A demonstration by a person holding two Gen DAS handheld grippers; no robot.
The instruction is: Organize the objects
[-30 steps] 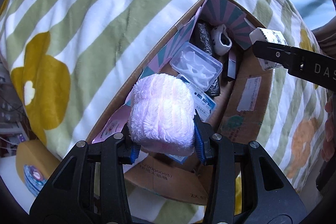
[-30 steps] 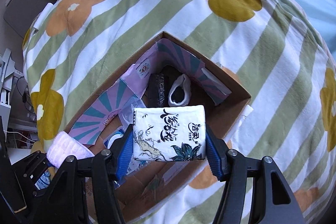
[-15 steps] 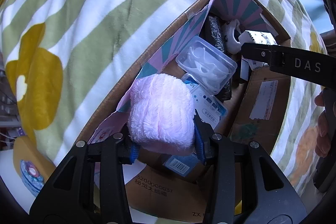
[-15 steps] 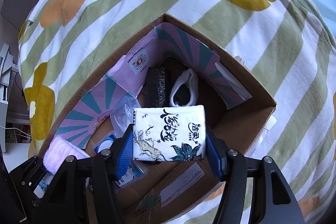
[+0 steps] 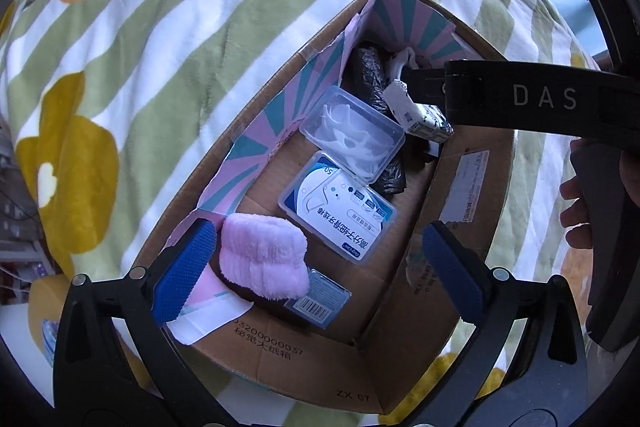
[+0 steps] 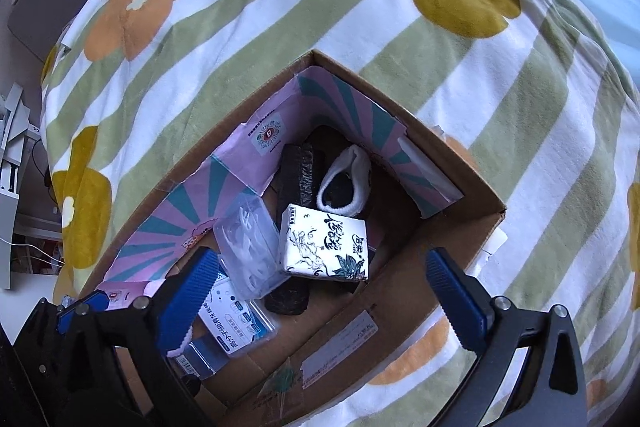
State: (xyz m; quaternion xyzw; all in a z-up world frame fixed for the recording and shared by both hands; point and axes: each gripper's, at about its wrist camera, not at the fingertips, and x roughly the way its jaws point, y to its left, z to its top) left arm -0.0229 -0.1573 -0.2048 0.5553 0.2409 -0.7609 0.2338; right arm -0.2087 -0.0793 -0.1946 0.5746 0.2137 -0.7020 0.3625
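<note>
An open cardboard box (image 5: 400,331) (image 6: 460,183) sits on a striped flowered blanket. A fluffy pink roll (image 5: 264,261) lies in its near corner, free between my open left gripper's (image 5: 320,275) blue pads. A printed tissue pack (image 6: 324,245) lies inside the box, just beyond my open right gripper (image 6: 324,297); it also shows in the left wrist view (image 5: 420,109). The box also holds a clear case of floss picks (image 5: 352,133) (image 6: 250,247), a labelled floss box (image 5: 340,205) (image 6: 236,323), a black bundle (image 6: 298,175) and a white sock (image 6: 346,183).
The blanket (image 6: 280,27) covers a bed all around the box. The right gripper's black arm (image 5: 520,99) crosses above the box's far end, with a hand (image 5: 576,203) at the right. Shelves and cables (image 6: 16,167) stand at the far left.
Both grippers opened. The pink roll dropped from the left gripper into the box's near corner. The tissue pack dropped from the right gripper into the box.
</note>
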